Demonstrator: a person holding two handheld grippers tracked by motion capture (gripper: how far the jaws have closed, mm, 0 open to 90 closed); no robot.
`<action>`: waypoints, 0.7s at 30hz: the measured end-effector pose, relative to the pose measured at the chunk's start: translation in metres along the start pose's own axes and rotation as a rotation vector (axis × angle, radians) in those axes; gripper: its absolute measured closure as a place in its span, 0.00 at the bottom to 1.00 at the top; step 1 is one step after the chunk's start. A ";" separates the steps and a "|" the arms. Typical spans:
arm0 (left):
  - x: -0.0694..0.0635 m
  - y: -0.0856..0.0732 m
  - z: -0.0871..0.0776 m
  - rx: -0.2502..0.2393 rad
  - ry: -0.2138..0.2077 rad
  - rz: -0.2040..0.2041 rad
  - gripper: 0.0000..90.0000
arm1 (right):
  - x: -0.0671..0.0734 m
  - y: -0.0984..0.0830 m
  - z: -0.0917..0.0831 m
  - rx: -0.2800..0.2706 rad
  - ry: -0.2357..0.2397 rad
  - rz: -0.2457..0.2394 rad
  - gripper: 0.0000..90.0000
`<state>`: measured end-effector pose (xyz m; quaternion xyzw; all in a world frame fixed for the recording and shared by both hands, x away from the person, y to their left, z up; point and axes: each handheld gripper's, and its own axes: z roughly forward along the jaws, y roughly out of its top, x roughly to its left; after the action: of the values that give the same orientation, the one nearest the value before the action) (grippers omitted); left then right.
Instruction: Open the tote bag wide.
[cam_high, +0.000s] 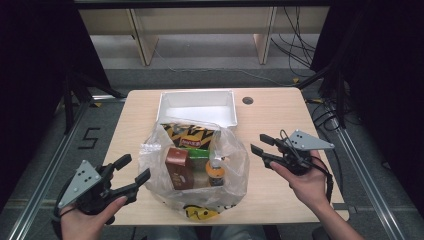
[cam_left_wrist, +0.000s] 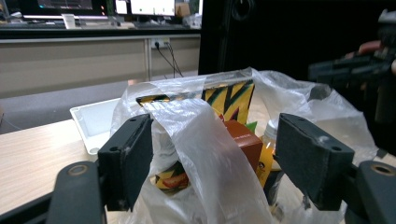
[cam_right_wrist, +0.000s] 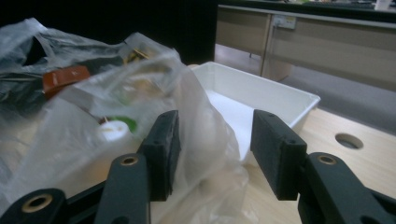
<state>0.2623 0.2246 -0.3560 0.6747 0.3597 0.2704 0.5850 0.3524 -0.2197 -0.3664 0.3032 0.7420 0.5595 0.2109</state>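
A clear plastic bag is sitting in the middle of the wooden table, slumped open and bulging with groceries. Just behind it, touching or nearly touching its far edge, a white tray is lying with its open side up.

Inside the bag, a yellow and black snack packet is standing at the back, a brown carton is standing upright in front of it, and a small bottle of orange drink with a pale cap is standing to the right of the carton. A bit of green packaging is peeking out between them.

The left tool is hovering just off the bag's left side, its 2 jaws spread wide and gripping nothing. In the left gripper view a handle loop of the bag is rising in the gap between the jaws, but the pads are standing clear of the plastic.

The right tool is hovering off the bag's right side, jaws also parted and released. In the right gripper view the bag's crumpled side is showing between the 2 pads; whether the left pad is brushing the film is hard to tell, but nothing is being pinched.

A round hole is sitting in the table to the right of the tray.
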 end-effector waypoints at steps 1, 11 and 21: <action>0.001 0.001 0.005 0.006 -0.001 -0.001 0.30 | 0.001 0.004 0.002 -0.004 0.009 -0.030 0.57; 0.003 0.003 0.036 0.088 0.025 0.002 0.32 | 0.021 0.026 0.012 -0.006 0.058 -0.081 0.50; 0.012 -0.005 0.049 0.087 0.078 -0.056 0.47 | 0.022 0.019 0.032 0.096 0.095 -0.115 0.56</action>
<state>0.3073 0.2057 -0.3696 0.6781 0.4126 0.2640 0.5480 0.3616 -0.1785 -0.3564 0.2432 0.7933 0.5239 0.1925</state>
